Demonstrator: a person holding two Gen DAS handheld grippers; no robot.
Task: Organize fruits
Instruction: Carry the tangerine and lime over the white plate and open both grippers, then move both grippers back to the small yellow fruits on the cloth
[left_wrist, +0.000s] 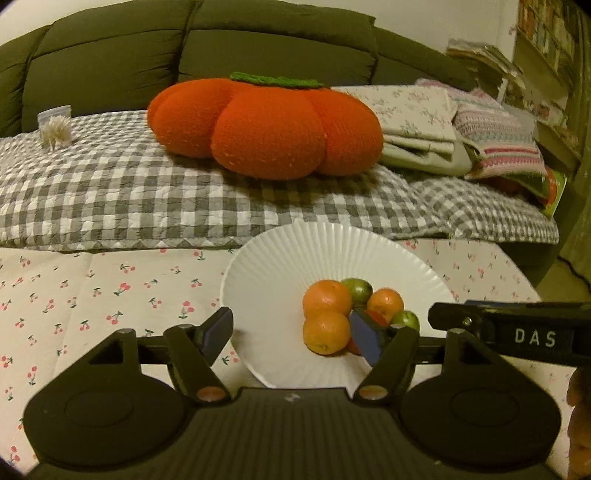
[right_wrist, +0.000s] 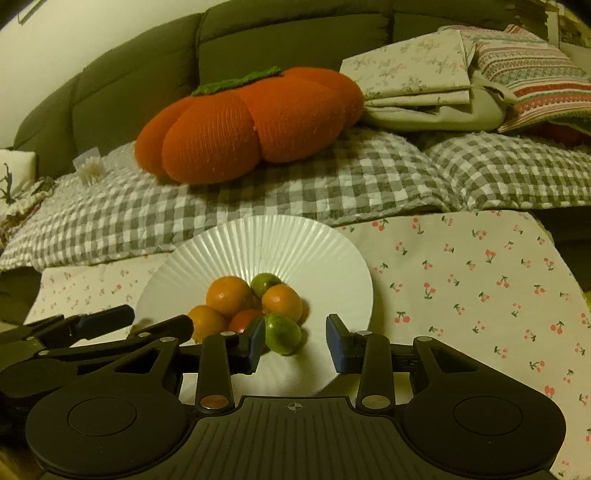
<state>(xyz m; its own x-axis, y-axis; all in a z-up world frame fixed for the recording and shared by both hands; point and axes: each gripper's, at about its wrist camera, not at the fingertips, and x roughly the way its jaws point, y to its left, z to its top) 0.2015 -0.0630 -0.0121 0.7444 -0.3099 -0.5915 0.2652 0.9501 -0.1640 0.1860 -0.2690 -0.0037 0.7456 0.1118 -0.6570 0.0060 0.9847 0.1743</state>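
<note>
Fruits, small oranges and green limes, sit heaped on a white ribbed plate on the cherry-print table. The right claw hangs released, its spread fingers bracketing the nearest lime, just ahead and slightly left. The left claw is also released, beside the pile and seemingly farther from that lime.

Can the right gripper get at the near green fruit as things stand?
Probably yes: the right gripper is open, the green fruit sits just ahead on the plate, uncovered.
</note>
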